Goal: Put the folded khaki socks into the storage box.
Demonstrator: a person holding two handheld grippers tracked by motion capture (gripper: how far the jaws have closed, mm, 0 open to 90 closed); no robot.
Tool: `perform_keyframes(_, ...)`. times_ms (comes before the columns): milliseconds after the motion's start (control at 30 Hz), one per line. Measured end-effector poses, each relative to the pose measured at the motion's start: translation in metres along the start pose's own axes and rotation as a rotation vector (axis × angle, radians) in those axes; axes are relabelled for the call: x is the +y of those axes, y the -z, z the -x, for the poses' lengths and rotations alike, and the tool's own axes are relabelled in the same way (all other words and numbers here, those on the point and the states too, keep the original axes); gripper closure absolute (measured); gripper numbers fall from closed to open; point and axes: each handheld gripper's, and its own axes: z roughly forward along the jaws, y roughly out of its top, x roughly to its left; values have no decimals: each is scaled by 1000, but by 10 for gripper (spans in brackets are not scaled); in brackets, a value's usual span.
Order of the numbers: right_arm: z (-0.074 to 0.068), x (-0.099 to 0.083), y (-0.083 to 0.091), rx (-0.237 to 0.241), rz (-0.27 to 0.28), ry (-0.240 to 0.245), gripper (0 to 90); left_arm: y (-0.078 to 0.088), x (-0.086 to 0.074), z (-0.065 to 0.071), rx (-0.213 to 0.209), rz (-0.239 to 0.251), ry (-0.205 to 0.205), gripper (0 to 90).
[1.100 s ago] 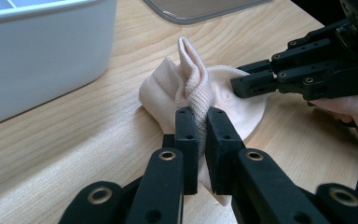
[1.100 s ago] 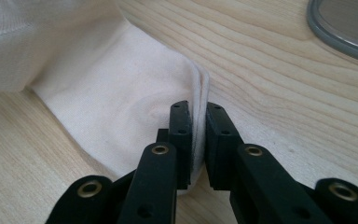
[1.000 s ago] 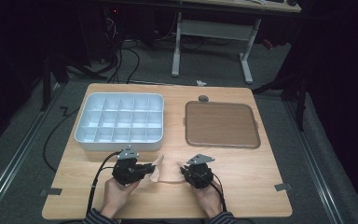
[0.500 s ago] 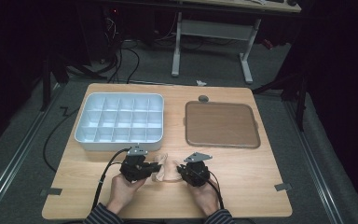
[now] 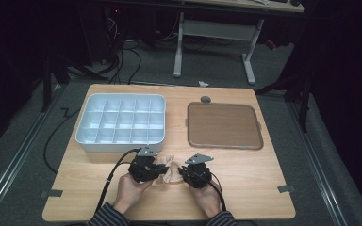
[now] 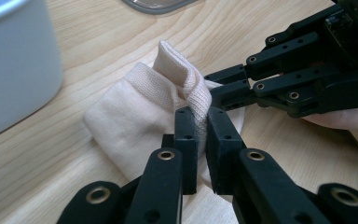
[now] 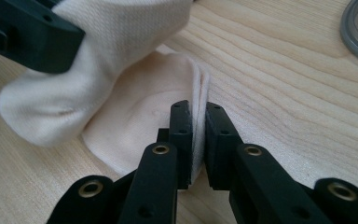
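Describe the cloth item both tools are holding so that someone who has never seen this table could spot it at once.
Start at the wooden table and go to its near edge, in front of the white divided tray. There a small cream sock lies between the left tool and right tool, each pinching an edge. It is the one soft, pale item; the brown lid beside the tray is rigid.

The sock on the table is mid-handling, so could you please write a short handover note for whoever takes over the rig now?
Left gripper: shut on the sock, pinching a raised fold.
Right gripper: shut on the sock's edge.
The sock lies at the front of the table, between both grippers, partly folded.
The compartment box behind it looks empty; the brown tray is bare.
Done: both grips set.
Left, probably: finish folding and put the sock away.
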Motion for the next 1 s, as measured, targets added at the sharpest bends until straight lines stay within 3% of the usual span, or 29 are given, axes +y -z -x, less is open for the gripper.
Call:
perform_keyframes(433,1,-1,0,4,4,4,827,-14,-1,2,19,-34,-20,814)
perform_keyframes(1000,2,-1,-1,4,13,1,823,-32,-4,3,9,-69,-33,837)
